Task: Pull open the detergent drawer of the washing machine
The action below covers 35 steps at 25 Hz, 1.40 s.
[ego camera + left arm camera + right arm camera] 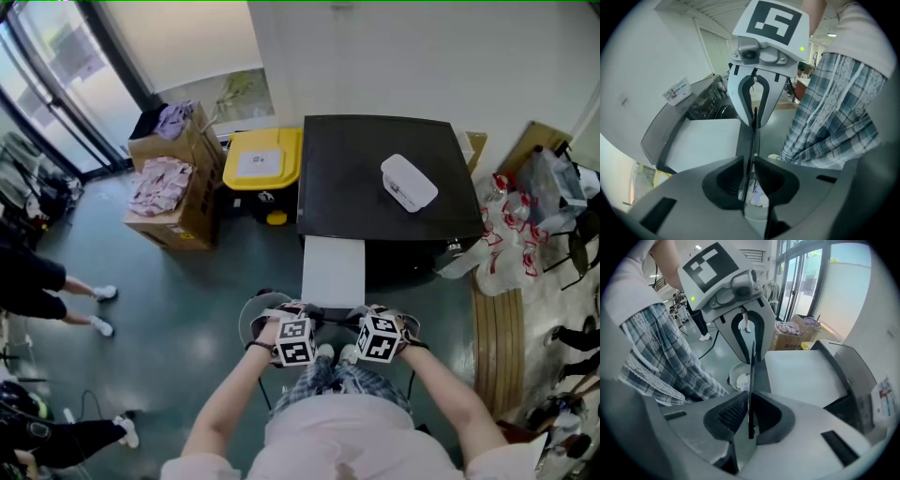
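With the left gripper [749, 180] and right gripper [749, 416] each pinched narrowly on the thin front lip [751, 376] of the drawer [333, 272], which is drawn out of the machine [375, 178], the drawer could be skewed and jammed by uneven pulling.

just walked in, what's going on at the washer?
A person stands in front of the dark washing machine with a gripper in each hand. A white panel, apparently the detergent drawer, sticks out from the machine's front toward them. The left gripper and right gripper face each other at the panel's near end, each with its jaws closed on the thin edge there. A white box lies on top of the machine.
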### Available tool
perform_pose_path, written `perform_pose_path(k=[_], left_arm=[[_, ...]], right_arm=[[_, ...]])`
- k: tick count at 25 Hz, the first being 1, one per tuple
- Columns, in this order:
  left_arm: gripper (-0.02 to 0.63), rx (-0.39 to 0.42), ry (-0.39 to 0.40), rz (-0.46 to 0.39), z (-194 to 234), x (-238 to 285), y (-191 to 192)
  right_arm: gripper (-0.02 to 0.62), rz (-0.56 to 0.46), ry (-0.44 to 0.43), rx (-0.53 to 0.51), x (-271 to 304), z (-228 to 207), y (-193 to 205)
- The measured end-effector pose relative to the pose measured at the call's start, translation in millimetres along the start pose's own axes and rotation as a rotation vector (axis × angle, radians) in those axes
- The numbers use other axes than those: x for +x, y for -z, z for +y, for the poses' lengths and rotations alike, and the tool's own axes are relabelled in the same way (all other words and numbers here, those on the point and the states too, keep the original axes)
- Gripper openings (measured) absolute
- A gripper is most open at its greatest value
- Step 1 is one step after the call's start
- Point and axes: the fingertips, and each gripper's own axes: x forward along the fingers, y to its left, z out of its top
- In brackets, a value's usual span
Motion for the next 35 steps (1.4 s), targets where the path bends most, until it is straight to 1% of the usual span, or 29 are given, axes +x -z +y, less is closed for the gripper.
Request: perform_pose_path(k=[1, 2, 3, 4, 5, 7, 9, 12, 14, 16, 19, 22, 23, 26, 30, 33, 35], left_arm=[[0.079, -0.011, 0.005, -0.009, -0.4, -0.5, -1.5], [0.148, -0.021, 0.012, -0.018, -0.9, -1.1, -3.1], [0.186, -0.029, 0.017, -0.026, -1.0, -1.8, -4.4], [0.198, -0.035, 0.02, -0.031, -0.9, -2.2, -4.9], [0.219, -0.038, 0.019, -0.033, -0.6, -2.0, -4.2], [0.239, -0.043, 0.008, -0.035, 0.5, -1.3, -1.4], [0.242, -0.058, -0.003, -0.059, 2.4, -5.2, -4.3], [0.242, -0.1, -0.024, -0.127, 11.9, -20.8, -17.4], [0.242, -0.14, -0.058, -0.181, 26.9, -34.9, -27.2], [0.241, -0.184, -0.107, -0.238, 46.8, -51.4, -37.2], [0.23, -0.262, -0.197, -0.342, 82.4, -77.8, -52.4], [0.192, -0.354, -0.308, -0.458, 124.7, -106.5, -66.3], [0.167, -0.386, -0.35, -0.498, 138.2, -116.8, -70.4], [0.123, -0.48, -0.461, -0.617, 170.6, -145.1, -81.2], [0.069, -0.554, -0.588, -0.736, 196.3, -173.4, -93.9], [0.049, -0.597, -0.663, -0.795, 208.4, -188.6, -98.8], [0.04, -0.628, -0.699, -0.826, 214.1, -194.5, -97.4]], right_arm=[[0.068, -0.013, -0.009, 0.019, -1.7, 0.3, -2.0], [0.108, -0.023, -0.019, 0.035, -3.2, 0.5, -3.9], [0.138, -0.029, -0.027, 0.044, -4.3, 0.6, -5.6], [0.149, -0.032, -0.034, 0.048, -4.8, 0.6, -6.7], [0.18, -0.035, -0.039, 0.05, -4.6, 0.7, -7.4], [0.209, -0.045, -0.044, 0.057, -3.8, 1.9, -8.4], [0.218, -0.069, -0.042, 0.076, -6.2, 2.5, -9.4], [0.216, -0.138, -0.019, 0.136, -21.3, -5.0, -13.6], [0.212, -0.201, 0.019, 0.196, -37.8, -17.7, -16.2], [0.202, -0.277, 0.077, 0.264, -58.4, -35.1, -18.4], [0.175, -0.4, 0.2, 0.365, -95.4, -67.8, -18.7], [0.152, -0.52, 0.348, 0.452, -135.6, -106.5, -12.7], [0.14, -0.56, 0.397, 0.48, -149.3, -118.3, -9.6], [0.11, -0.684, 0.544, 0.554, -192.3, -148.3, 1.7], [0.061, -0.842, 0.746, 0.64, -248.5, -173.3, 19.6], [0.038, -0.908, 0.873, 0.685, -276.7, -182.8, 31.0], [0.028, -0.943, 0.936, 0.724, -289.3, -186.6, 37.5]])
